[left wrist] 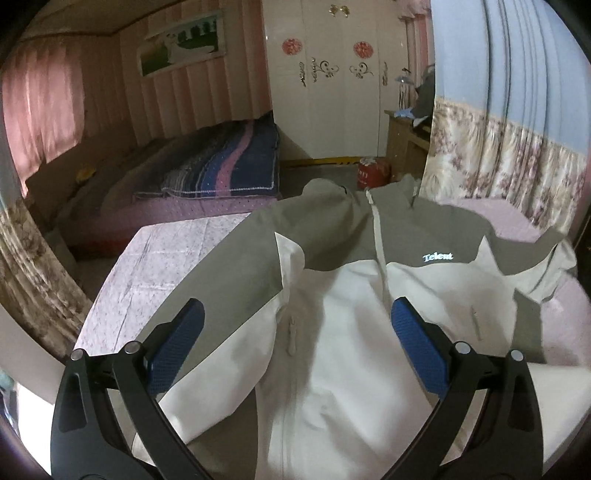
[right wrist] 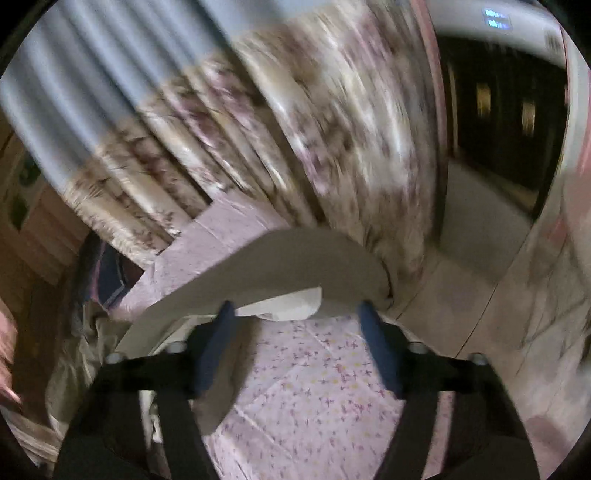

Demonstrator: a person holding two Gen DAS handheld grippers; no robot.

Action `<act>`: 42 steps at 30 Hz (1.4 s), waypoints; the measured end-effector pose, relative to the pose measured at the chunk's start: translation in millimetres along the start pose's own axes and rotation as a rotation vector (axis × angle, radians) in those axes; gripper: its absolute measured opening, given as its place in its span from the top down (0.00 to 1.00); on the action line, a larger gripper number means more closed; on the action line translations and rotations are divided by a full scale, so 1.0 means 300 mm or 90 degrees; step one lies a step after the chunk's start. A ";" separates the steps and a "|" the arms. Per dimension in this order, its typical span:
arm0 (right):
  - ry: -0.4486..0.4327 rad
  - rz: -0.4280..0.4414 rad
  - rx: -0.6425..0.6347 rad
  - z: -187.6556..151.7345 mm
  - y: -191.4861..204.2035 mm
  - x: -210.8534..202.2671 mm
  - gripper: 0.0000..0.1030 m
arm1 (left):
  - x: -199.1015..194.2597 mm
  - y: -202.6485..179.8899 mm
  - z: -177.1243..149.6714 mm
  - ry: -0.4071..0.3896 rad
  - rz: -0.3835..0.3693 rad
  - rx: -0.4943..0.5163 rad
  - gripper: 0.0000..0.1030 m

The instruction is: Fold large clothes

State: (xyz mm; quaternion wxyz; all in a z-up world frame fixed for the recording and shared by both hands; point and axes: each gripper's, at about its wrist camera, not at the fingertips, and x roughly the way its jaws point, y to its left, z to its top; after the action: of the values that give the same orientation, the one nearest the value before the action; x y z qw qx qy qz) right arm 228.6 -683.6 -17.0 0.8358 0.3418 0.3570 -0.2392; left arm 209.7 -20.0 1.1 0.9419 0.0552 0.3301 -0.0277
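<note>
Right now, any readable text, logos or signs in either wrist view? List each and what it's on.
"Telent": pale lettering on the grey chest panel of the jacket.
Red container on the floor: light characters, too small to read.
Red round decals on the wardrobe: pattern, not legible.
Blue glowing display, top of right wrist view: two lines, blurred, unreadable.

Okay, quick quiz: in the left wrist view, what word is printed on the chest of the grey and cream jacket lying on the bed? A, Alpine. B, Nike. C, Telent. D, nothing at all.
C: the grey and cream zip-up jacket carries pale lettering reading Telent on its grey chest panel, beside the zip.
</note>
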 end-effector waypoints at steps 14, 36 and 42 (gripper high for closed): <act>0.066 0.067 0.290 0.021 -0.301 0.252 0.37 | 0.103 -0.021 0.013 0.030 0.021 0.019 0.03; -0.279 0.095 -0.056 0.312 0.075 -0.382 0.93 | 0.007 0.053 0.043 0.005 0.051 -0.007 0.03; -0.273 0.051 -0.209 0.237 0.306 -0.505 0.93 | 0.009 0.103 0.036 0.005 0.047 -0.010 0.03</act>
State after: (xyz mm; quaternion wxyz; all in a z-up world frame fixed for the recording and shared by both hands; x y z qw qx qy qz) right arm 223.0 -652.9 171.2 0.9452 0.1569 0.1923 -0.2120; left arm 221.2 9.2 10.4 0.9413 0.0597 0.3321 0.0099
